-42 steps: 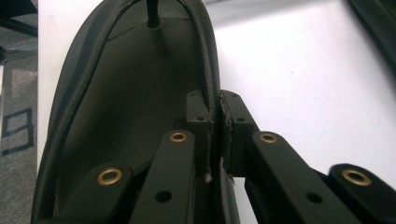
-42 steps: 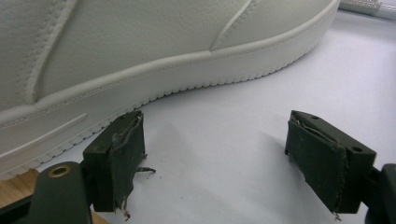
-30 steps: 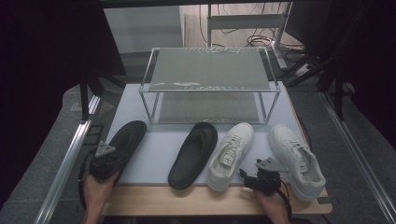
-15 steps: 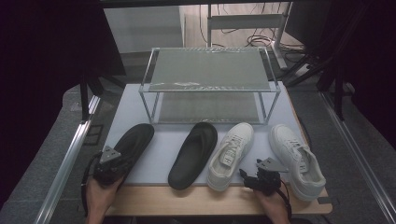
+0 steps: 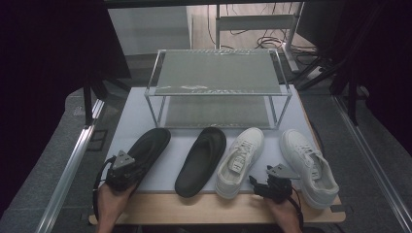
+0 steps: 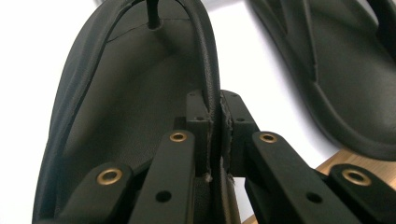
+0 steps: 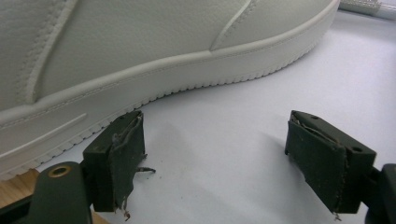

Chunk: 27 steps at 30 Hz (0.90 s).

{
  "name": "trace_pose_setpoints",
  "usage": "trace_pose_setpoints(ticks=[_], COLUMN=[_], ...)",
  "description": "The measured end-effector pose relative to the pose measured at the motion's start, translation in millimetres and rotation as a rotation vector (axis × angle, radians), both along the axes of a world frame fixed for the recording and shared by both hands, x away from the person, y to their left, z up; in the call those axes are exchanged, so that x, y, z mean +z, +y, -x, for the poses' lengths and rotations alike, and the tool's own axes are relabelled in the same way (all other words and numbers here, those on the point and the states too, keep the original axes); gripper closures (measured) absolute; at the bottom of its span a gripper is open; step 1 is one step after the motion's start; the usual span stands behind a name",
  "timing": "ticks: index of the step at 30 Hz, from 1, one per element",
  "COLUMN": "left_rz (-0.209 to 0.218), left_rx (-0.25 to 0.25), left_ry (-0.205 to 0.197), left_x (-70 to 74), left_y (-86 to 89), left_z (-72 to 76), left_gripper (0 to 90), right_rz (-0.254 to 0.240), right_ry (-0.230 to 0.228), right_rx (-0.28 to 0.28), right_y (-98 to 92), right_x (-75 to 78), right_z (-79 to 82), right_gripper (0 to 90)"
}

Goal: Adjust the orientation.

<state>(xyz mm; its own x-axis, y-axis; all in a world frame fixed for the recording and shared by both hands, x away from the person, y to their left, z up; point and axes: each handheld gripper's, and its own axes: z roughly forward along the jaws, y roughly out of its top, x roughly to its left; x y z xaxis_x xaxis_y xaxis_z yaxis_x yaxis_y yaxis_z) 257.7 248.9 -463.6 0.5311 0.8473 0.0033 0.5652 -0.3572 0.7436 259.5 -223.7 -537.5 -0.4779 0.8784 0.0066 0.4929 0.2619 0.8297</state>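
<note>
We've got the left gripper clamped on the black flip-flop strap; right gripper fingers open. Lift level toward the rack.

We hold a black two-jaw left tool in our left hand, low at the near left, its jaws pointing forward and pressed together with only a thin strap pinched between the pads. Our right hand carries the matching black right tool at the near right, lying low, its jaws spread wide apart, pads bare.
</note>
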Motion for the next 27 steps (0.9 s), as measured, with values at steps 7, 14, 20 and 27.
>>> trace_pose_setpoints(ticks=[7, 14, 20, 27], left_rz=[0.013, 0.015, 0.011, 0.021], left_rx=[-0.016, -0.025, -0.027, -0.028], left_ry=[-0.008, -0.007, -0.008, -0.017], left_x=[1.8, 0.4, -0.5, -0.4], left_y=[-10.1, -22.2, -30.5, -42.0], left_z=[-6.0, -17.7, -27.0, -39.8], left_gripper=[83.4, 83.5, 83.4, 83.5], right_rz=[-0.001, -0.001, -0.001, -0.001], right_ry=[0.0, 0.0, 0.001, 0.001], right_rx=[0.0, 0.0, 0.0, 0.001], right_y=[0.0, 0.0, 0.0, 0.0], right_x=[0.0, 0.0, 0.0, 0.0], right_z=[0.0, 0.0, 0.0, 0.0], right_gripper=[19.9, 19.9, 19.9, 19.8])
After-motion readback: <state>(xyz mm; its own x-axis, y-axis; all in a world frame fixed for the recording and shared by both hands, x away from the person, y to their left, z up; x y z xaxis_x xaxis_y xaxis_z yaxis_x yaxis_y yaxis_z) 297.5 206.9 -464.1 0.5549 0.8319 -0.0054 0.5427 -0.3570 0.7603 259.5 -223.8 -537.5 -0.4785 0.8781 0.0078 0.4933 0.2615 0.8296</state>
